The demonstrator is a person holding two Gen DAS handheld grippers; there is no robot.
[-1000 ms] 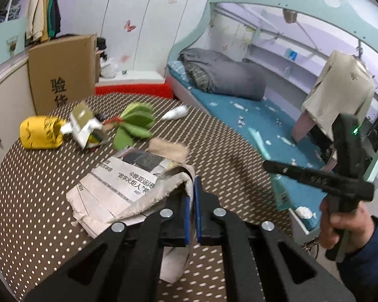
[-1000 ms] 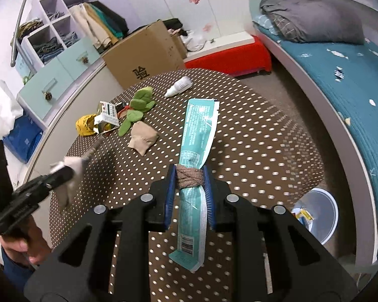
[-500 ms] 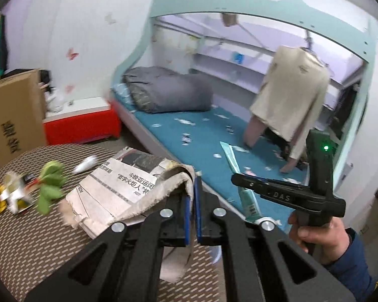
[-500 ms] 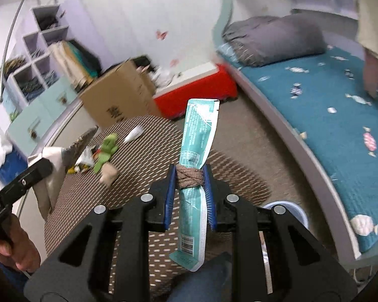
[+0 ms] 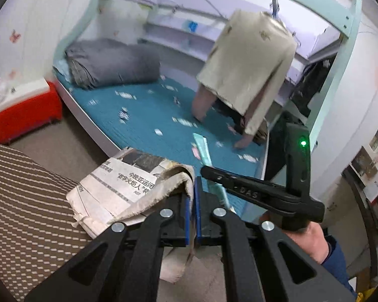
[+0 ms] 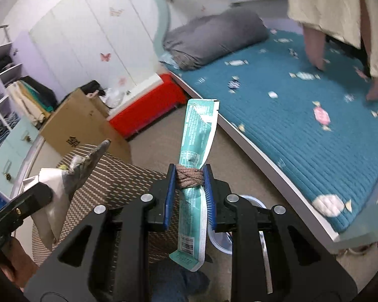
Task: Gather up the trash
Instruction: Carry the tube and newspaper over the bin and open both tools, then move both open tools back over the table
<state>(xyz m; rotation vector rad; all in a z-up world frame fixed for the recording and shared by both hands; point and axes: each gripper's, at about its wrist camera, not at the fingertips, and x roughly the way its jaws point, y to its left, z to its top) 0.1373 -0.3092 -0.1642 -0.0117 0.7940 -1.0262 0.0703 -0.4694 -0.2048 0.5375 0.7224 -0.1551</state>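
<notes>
— Bedroom past the counter's (image 5: 25,201) edge, teal bed (image 5: 148,125) behind. What am I carrying?

— Two pieces. My left tool (image 5: 194,209) is pinched narrow on one newspaper (image 5: 118,183) wrapped in rag: light and floppy, so hold the bunched fold. My right tool (image 6: 190,188) clamps one wrapper (image 6: 196,138) at its string-bound waist; it looks slick and light. One bin (image 6: 223,244) sits below.
</notes>
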